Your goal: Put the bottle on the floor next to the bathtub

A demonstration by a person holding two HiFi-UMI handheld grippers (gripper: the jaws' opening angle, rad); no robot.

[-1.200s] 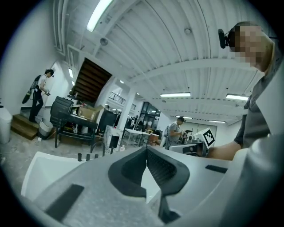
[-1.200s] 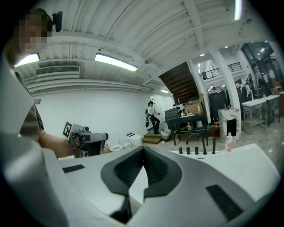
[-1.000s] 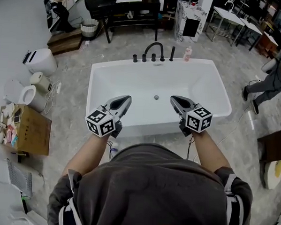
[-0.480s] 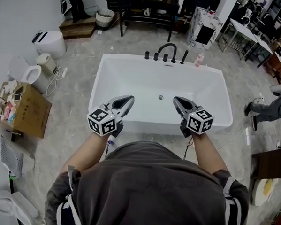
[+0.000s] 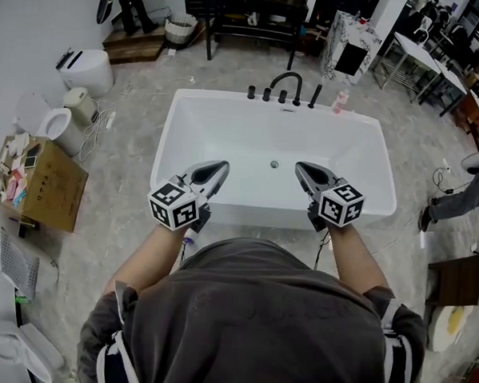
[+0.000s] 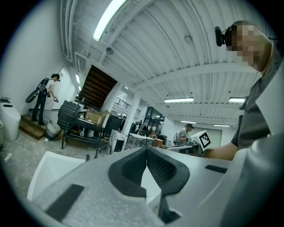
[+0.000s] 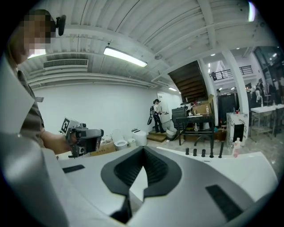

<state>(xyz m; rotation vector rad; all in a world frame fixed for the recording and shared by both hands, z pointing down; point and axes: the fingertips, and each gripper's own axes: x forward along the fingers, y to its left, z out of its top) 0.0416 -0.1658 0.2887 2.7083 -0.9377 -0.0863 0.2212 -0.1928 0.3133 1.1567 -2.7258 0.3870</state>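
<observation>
A small pink bottle (image 5: 339,101) stands on the far right corner of the white bathtub's rim (image 5: 169,135), just right of the black faucet (image 5: 287,77). The right gripper view shows the same bottle (image 7: 235,147) far off past the taps. My left gripper (image 5: 222,167) and right gripper (image 5: 298,166) hover side by side over the tub's near edge, both pointing at the basin. Each is shut with nothing between its jaws, as the left gripper view (image 6: 146,148) and right gripper view (image 7: 143,147) confirm. Both are far from the bottle.
A cardboard box (image 5: 38,186) with odds and ends, a toilet (image 5: 52,125) and a white appliance (image 5: 87,71) line the floor at left. A small item (image 5: 189,238) lies on the floor below my left gripper. A black table (image 5: 249,15) stands behind the tub.
The head view has shifted slightly toward the tub. Both grippers hold the same shut pose over the near rim. A person at the right has walked mostly out of view.
</observation>
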